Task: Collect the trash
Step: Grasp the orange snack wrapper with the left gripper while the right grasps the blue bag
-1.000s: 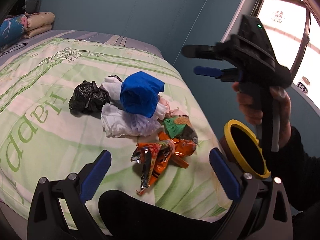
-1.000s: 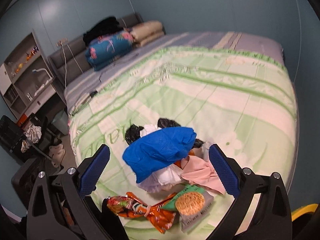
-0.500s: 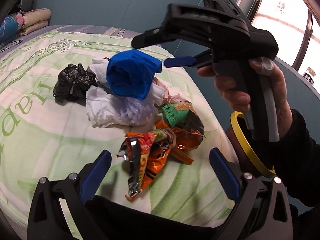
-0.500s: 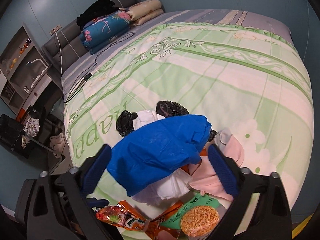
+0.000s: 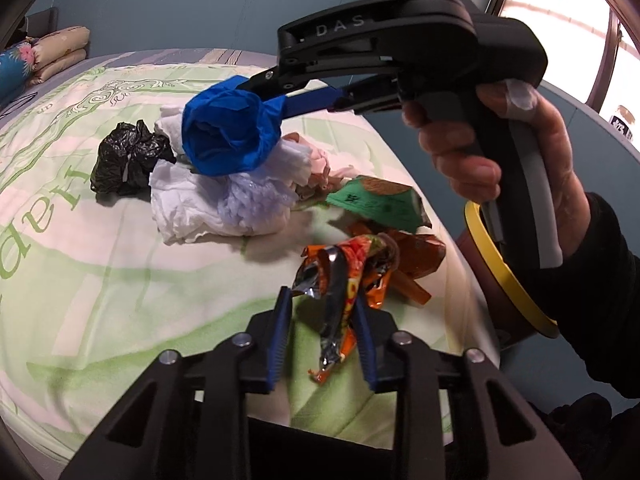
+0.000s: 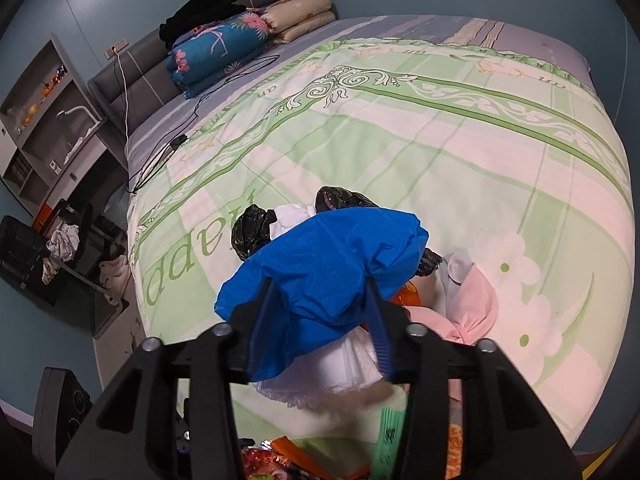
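Observation:
A heap of trash lies on the green-and-white quilt point(image 5: 80, 280). My left gripper point(image 5: 320, 308) is low at the heap's near edge. Its jaws are closing, and both pads press the crumpled orange snack wrapper point(image 5: 344, 276) that stands between them. My right gripper point(image 5: 276, 96), held by a hand point(image 5: 472, 140), reaches in from the right; its jaws are closing too and pinch a bunched blue plastic bag point(image 5: 228, 136) on top of the heap. In the right wrist view, the right gripper point(image 6: 320, 300) has the blue bag point(image 6: 332, 272) bulging between its fingers.
Beside the blue bag lie a black bag point(image 5: 128, 156), white crumpled paper point(image 5: 192, 200), a green noodle packet point(image 5: 376, 204) and a pink cloth point(image 6: 476, 304). A yellow-rimmed bin point(image 5: 504, 276) stands off the bed's right edge. Pillows point(image 6: 248, 40) sit at the far end.
Both grippers came down onto the heap and their jaws went from wide to narrow: the left around the orange wrapper, the right around the blue bag, which now looks squeezed.

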The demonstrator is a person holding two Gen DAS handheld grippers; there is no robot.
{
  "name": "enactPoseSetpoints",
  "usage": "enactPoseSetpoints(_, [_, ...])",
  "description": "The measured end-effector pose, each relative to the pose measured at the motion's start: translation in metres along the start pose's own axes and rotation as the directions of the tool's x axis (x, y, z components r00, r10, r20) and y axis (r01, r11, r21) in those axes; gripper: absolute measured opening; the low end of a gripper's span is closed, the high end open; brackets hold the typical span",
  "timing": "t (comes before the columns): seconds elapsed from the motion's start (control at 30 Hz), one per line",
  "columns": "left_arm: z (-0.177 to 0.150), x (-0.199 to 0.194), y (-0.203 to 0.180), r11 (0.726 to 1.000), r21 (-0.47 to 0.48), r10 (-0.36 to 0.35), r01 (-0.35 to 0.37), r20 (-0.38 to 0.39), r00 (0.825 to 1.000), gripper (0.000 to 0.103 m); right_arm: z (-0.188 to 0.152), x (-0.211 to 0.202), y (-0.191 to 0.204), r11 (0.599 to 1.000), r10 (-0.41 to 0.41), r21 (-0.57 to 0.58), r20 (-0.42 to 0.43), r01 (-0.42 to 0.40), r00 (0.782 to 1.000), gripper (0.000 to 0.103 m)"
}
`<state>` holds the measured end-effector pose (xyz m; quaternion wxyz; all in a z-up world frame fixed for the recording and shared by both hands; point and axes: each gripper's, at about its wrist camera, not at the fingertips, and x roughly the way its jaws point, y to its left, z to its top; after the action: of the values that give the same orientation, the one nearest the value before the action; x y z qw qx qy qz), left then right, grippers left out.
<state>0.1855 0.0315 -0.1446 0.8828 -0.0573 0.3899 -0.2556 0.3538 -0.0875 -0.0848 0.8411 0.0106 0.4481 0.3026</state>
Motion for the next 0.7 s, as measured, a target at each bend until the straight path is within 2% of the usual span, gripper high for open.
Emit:
enactPoseSetpoints(0.1, [0.000, 0.001, -0.001, 1.000, -0.005, 0.003, -0.003, -0.011, 1.000, 0.021, -0.001, -0.002, 0.001, 1.000, 0.005, -0.006, 0.011, -0.005, 1.000, 0.018])
enactPoseSetpoints(0.2, [0.002, 0.007, -0.001, 1.000, -0.029, -0.008, 0.007, -0.033, 0.999, 0.021, -0.002, -0.005, 0.000, 1.000, 0.014, -0.008, 0.014, -0.014, 1.000, 0.014])
enactPoseSetpoints(0.4, [0.000, 0.010, -0.008, 0.999, -0.009, -0.031, 0.031, -0.045, 0.999, 0.011, -0.003, -0.012, -0.001, 1.000, 0.023, -0.003, 0.033, -0.023, 0.999, 0.010])
enactPoseSetpoints(0.43, [0.001, 0.011, -0.008, 0.999, -0.002, -0.036, 0.036, -0.046, 0.998, 0.004, -0.003, -0.014, 0.000, 1.000, 0.024, -0.002, 0.040, -0.024, 0.999, 0.010])
enactPoseSetpoints(0.7, [0.003, 0.003, -0.013, 0.999, 0.033, -0.023, 0.023, -0.002, 1.000, 0.004, -0.004, -0.031, 0.004, 0.999, 0.050, -0.016, 0.092, -0.048, 0.995, 0.006])
